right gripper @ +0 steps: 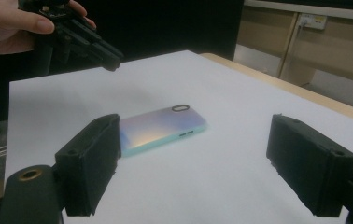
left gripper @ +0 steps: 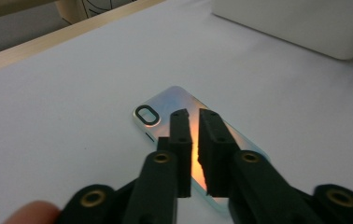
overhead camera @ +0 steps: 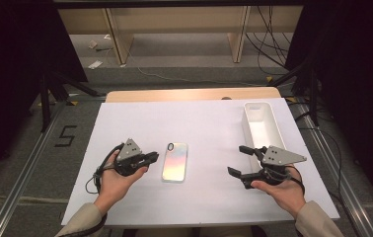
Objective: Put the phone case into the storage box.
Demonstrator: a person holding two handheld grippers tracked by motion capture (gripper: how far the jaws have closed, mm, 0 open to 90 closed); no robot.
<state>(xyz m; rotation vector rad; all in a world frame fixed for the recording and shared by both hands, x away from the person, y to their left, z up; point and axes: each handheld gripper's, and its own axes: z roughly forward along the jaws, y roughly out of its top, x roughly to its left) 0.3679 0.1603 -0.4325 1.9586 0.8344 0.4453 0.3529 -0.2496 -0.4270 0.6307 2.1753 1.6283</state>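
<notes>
At right of frame, the white bin (overhead camera: 262, 123) sits beside your released right claw (overhead camera: 240, 160); your clenched left claw (overhead camera: 154, 157) flanks the phone case (overhead camera: 174, 162), with bare table (overhead camera: 199, 123) above.

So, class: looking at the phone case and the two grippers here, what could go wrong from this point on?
1. The iridescent, glossy phone case lies flat on the white sheet; jaws may slide off its thin edge.
2. The left gripper is shut beside the case; pushing with it could skid the case away.
3. The right gripper stands open and apart from the case, near the white rectangular tray; a careless swing might knock the tray.
</notes>
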